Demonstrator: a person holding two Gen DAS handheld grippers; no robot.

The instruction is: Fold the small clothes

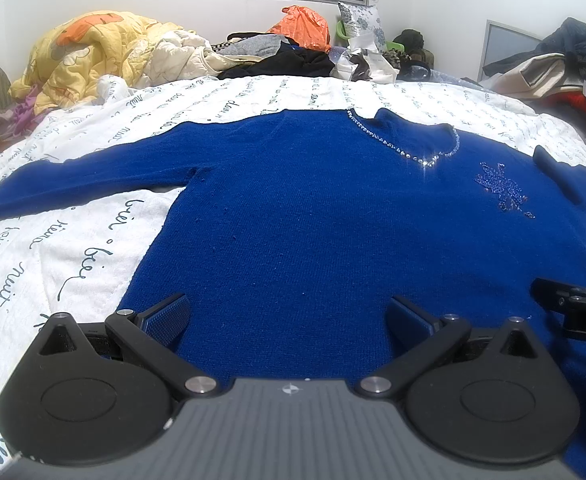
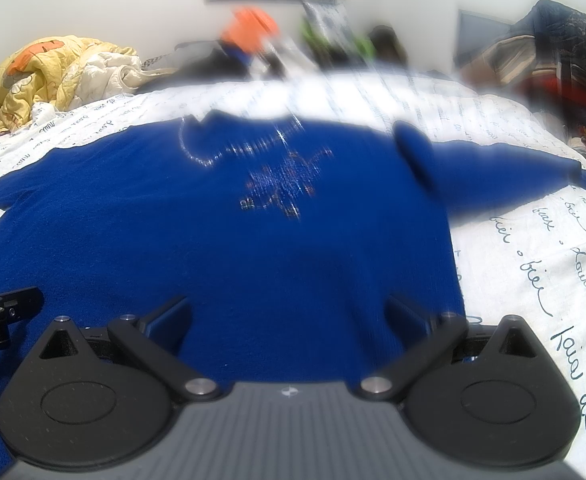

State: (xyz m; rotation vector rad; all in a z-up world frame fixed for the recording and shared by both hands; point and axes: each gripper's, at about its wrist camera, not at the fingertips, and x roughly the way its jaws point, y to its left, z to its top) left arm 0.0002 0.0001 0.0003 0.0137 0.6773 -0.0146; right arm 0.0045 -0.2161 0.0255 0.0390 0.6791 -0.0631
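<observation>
We see the bed (image 1: pixel 253 92) first, covered by a white sheet printed with script, and on it the blue sweater (image 1: pixel 313 220) lies spread flat, front up, its hem towards us and its collar towards the far clutter. We judge the task barely begun: the body shows no fold, and both sleeves lie out to the sides, the left sleeve (image 1: pixel 73 180) stretched across the sheet and the right sleeve (image 2: pixel 513 176) reaching out on the other side, with a small raised pucker of knit near that shoulder. Everything that makes a fold is left, as far as we can tell: sleeves brought in over the body, then the body doubled. Behind the sweater, well apart from it, sit a yellow quilt (image 1: pixel 93 48) and an orange bag (image 1: pixel 305 26) among heaped clothes. The left gripper (image 1: pixel 289 320) hovers near the hem on the sweater's left half, fingers spread wide with nothing between them. The right gripper (image 2: pixel 289 320) hangs likewise over the hem's right half, fingers apart and empty; its view is smeared with blur, so we cannot say whether it touches the knit. Smallest of all, a rhinestone chain (image 1: pixel 413 152) trims the neckline, and a beaded motif (image 1: pixel 501 188) lies just beside it on the chest.
</observation>
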